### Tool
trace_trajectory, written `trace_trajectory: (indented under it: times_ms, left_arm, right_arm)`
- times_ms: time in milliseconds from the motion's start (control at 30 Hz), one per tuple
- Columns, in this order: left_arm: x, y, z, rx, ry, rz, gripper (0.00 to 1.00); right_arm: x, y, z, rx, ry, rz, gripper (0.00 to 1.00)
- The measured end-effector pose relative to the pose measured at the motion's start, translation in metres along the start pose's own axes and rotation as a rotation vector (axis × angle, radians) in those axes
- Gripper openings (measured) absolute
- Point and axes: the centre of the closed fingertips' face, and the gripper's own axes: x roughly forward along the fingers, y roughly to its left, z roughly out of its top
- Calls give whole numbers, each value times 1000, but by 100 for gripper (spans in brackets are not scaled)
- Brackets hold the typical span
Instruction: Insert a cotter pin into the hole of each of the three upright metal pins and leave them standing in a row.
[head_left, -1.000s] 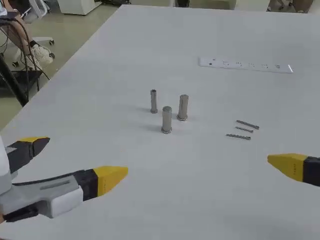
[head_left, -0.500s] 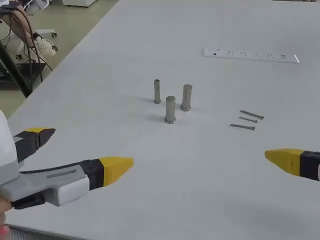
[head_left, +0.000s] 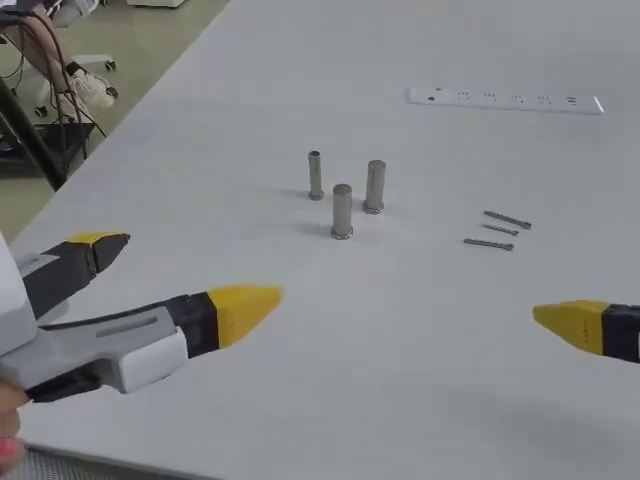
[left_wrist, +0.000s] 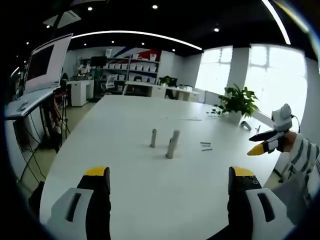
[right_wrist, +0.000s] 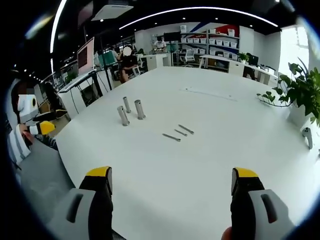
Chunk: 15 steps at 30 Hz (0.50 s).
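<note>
Three upright metal pins (head_left: 342, 211) stand in a loose cluster mid-table, also seen in the left gripper view (left_wrist: 171, 145) and the right gripper view (right_wrist: 123, 115). Three cotter pins (head_left: 499, 231) lie flat to their right, apart from them (right_wrist: 180, 132). My left gripper (head_left: 180, 272) hovers open and empty at the near left, well short of the pins (left_wrist: 169, 171). My right gripper (right_wrist: 171, 173) is open and empty at the near right. One of its yellow fingertips (head_left: 562, 322) shows at the edge of the head view.
A white power strip (head_left: 505, 100) lies at the table's far right. The table's left edge (head_left: 150, 110) drops to a floor with a chair and cables (head_left: 40, 90). Bare tabletop separates both grippers from the parts.
The head camera has shifted, so the pins sit higher in the picture. My left gripper has edged forward and a little right toward the pins. Both grippers stay open.
</note>
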Motion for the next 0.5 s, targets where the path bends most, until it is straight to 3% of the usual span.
trace_trajectory:
  times_ms: [233, 500]
  left_arm:
    - [1, -2, -3, 42, 36, -3, 99]
    - [3, -7, -2, 82, 56, -26, 99]
  right_arm:
    - [2, 8, -4, 8, 12, 33, 98]
    - [2, 14, 1, -16, 9, 35, 98]
